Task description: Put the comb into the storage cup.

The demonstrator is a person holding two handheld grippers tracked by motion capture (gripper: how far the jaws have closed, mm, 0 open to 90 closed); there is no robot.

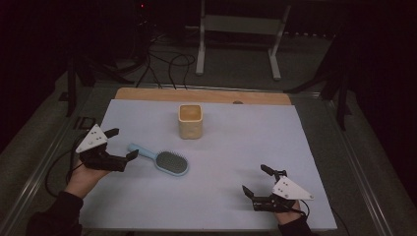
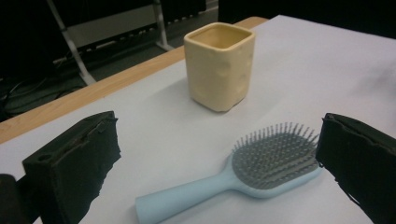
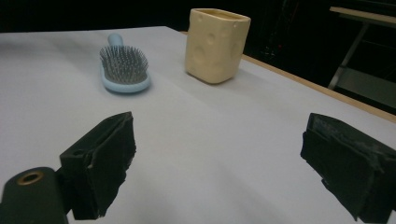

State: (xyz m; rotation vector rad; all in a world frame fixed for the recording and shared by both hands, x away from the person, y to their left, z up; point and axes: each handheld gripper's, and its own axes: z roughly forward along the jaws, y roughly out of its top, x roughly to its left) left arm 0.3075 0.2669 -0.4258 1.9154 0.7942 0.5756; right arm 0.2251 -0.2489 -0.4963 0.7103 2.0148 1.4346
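Both hand-held grippers (image 1: pixel 121 143) (image 1: pixel 256 180) wide apart, empty-jawed

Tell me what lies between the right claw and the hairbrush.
Nothing: in the high view, only bare white sheet separates the right claw from the hairbrush.

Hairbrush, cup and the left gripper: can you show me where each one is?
hairbrush (image 1: pixel 171 162): high view, on the grey bristle pad.
cup (image 1: pixel 190 126): high view, on its yellow front wall.
left gripper (image 1: pixel 122 144): high view, midway between its two black fingertips.
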